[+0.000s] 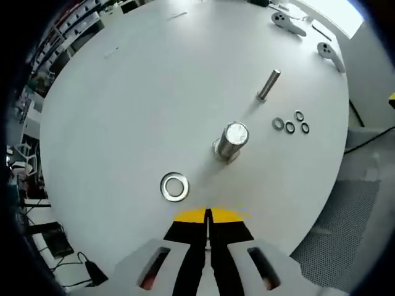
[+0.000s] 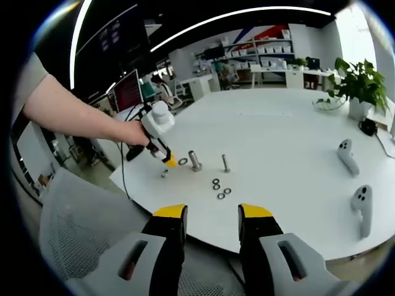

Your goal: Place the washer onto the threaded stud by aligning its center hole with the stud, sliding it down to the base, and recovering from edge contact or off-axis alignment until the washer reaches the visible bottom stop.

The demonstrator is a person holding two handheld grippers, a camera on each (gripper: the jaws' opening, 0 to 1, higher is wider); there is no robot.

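Note:
A large steel washer [image 1: 174, 186] lies flat on the white table [image 1: 154, 92], just ahead and left of my left gripper [image 1: 208, 216], whose yellow-tipped jaws are shut with nothing between them. The thick stud [image 1: 232, 140] stands upright beyond it, and a thinner bolt [image 1: 268, 84] stands farther back. In the right gripper view my right gripper [image 2: 212, 216] hangs open off the table's near edge. There I see the left gripper [image 2: 168, 160] held by a person's hand, low over the washer [image 2: 182, 161] beside the stud [image 2: 195, 160].
Three small washers [image 1: 290, 125] lie right of the stud. Two white controllers [image 1: 308, 37] rest at the far table edge; in the right gripper view they sit at right [image 2: 355, 185]. A mesh chair [image 2: 68, 228] stands below the table edge. A potted plant [image 2: 358, 86] is at the back.

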